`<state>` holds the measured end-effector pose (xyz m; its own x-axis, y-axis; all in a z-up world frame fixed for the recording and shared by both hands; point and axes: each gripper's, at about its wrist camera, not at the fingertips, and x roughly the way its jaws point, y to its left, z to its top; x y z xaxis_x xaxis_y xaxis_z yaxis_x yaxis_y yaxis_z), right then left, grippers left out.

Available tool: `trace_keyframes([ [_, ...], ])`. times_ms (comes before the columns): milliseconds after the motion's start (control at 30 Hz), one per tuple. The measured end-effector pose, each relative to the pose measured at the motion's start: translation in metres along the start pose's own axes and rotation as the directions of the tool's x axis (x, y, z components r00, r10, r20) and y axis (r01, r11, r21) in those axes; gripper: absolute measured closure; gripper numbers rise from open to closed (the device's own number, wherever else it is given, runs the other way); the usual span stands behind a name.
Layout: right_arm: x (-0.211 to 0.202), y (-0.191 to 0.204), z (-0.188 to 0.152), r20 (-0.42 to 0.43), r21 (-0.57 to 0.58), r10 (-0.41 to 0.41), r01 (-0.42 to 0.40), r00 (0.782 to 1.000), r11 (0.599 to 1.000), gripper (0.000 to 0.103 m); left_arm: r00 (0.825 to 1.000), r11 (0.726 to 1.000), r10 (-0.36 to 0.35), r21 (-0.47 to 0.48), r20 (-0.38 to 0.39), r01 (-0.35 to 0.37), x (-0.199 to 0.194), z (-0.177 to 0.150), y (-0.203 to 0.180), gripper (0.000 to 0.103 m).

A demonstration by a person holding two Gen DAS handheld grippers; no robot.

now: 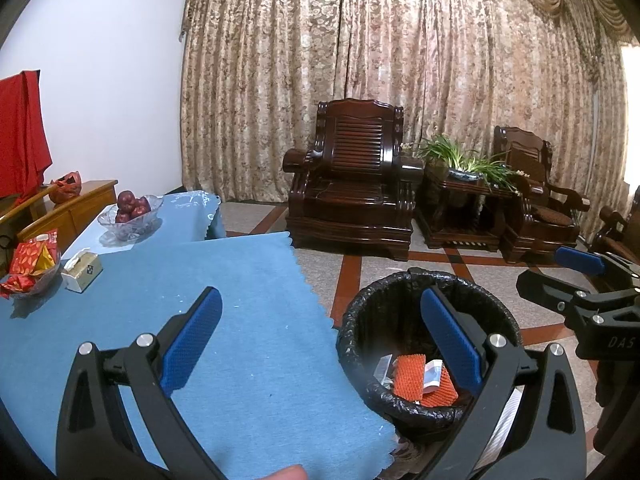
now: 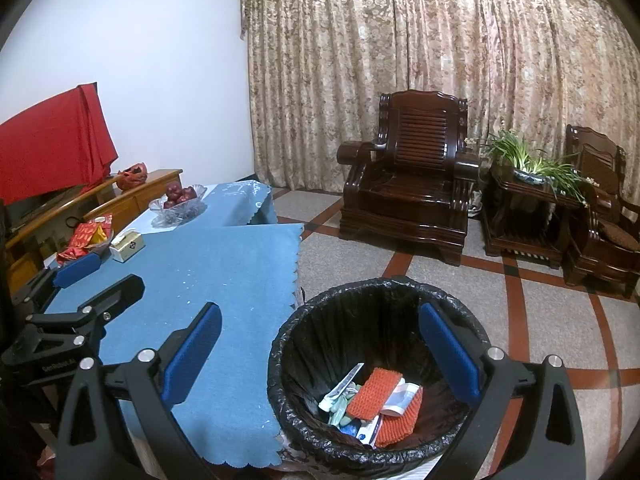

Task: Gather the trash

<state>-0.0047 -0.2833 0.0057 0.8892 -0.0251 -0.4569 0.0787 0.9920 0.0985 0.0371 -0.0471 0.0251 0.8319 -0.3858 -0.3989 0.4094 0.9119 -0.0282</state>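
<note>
A black-lined trash bin (image 1: 408, 280) (image 2: 360, 292) stands on the floor beside the table's right edge. Inside lie orange foam nets (image 1: 408, 376) (image 2: 372, 392) and several paper and plastic wrappers (image 2: 340, 390). My left gripper (image 1: 320, 340) is open and empty, straddling the table corner and the bin. My right gripper (image 2: 320, 352) is open and empty above the bin's left rim. Each gripper shows in the other's view: the right one at the left wrist view's right edge (image 1: 576, 280), the left one at the right wrist view's left (image 2: 96, 280).
A blue cloth covers the table (image 1: 180, 320) (image 2: 224, 280). At its far left stand a tissue box (image 1: 82, 272) (image 2: 128, 245), a dish of red packets (image 1: 32, 264) (image 2: 86, 238) and a glass bowl of apples (image 1: 130, 212) (image 2: 178, 200). Dark wooden armchairs (image 1: 352, 184) (image 2: 412, 184) stand beyond.
</note>
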Motion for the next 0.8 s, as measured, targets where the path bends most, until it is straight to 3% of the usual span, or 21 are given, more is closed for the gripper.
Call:
trace_keyframes([
  [800,0.0005,0.0026,-0.0004,-0.001,0.001,0.001,-0.001,1.000,1.000,0.006,1.000,1.000,0.002,0.000,-0.002,-0.002,-0.0001,0.0007,0.0029,0.006],
])
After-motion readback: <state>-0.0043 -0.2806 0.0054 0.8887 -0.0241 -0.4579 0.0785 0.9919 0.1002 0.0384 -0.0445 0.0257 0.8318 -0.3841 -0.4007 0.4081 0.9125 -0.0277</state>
